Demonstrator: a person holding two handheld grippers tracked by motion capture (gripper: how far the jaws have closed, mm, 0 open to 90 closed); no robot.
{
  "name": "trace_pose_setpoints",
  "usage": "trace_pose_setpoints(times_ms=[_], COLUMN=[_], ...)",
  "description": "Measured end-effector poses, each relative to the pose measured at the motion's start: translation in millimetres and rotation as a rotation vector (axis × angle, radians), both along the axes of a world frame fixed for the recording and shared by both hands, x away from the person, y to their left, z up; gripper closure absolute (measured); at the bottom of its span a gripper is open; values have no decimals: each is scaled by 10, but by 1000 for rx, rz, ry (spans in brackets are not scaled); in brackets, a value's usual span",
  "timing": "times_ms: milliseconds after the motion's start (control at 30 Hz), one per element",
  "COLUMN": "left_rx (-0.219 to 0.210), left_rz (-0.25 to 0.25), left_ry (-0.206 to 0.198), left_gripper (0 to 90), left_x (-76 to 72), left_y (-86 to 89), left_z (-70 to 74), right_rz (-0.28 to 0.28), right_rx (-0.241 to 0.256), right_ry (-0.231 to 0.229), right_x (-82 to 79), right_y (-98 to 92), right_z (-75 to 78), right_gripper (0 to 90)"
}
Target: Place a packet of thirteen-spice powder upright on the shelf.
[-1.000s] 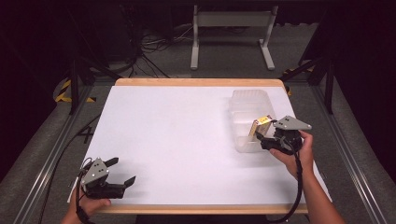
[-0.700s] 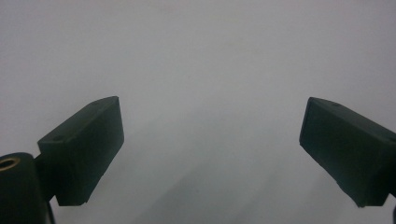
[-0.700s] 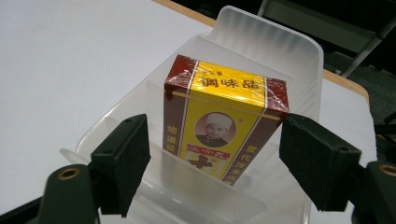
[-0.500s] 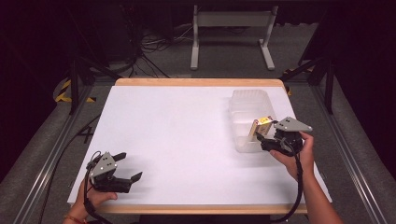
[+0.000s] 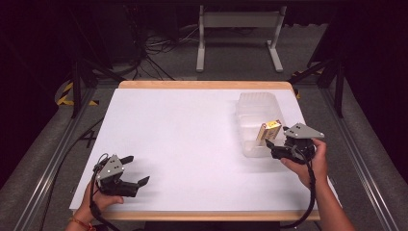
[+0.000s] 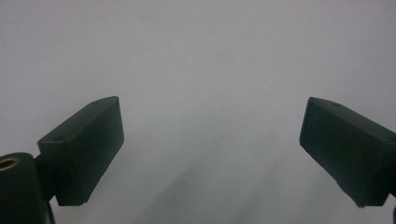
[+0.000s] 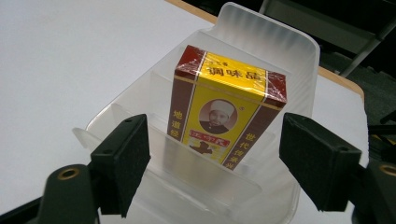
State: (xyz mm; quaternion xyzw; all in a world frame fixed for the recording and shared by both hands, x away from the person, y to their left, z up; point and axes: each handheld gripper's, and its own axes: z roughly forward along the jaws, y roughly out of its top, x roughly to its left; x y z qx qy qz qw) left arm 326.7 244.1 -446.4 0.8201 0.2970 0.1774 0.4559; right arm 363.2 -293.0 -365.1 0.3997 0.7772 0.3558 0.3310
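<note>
Now that the yellow seasoning box (image 7: 227, 109) stands upright in a slot of the clear plastic bin (image 7: 299, 56), the right gripper (image 7: 212, 161) has let go, jaws spread either side, so placement looks done; the left gripper (image 5: 129, 175), moved slightly inward, idles open over the white table (image 5: 183, 134)

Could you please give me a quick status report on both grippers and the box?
Left gripper open, idle over bare table. Right gripper open, jaws either side of yellow box, not gripping. Box upright in clear bin. Nothing obstructing.
</note>
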Motion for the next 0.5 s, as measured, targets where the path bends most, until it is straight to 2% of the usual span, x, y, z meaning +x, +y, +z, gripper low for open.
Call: trace_pose_setpoints(times_ms=[500], left_rx=[2], left_rz=[-1], left_ry=[1], left_gripper=[70], left_x=[-1], left_y=[0], left_z=[-2], right_rz=[40], right_rx=[-36], right_ry=[7], right_x=[-117], right_y=[-18], right_z=[39], right_gripper=[245])
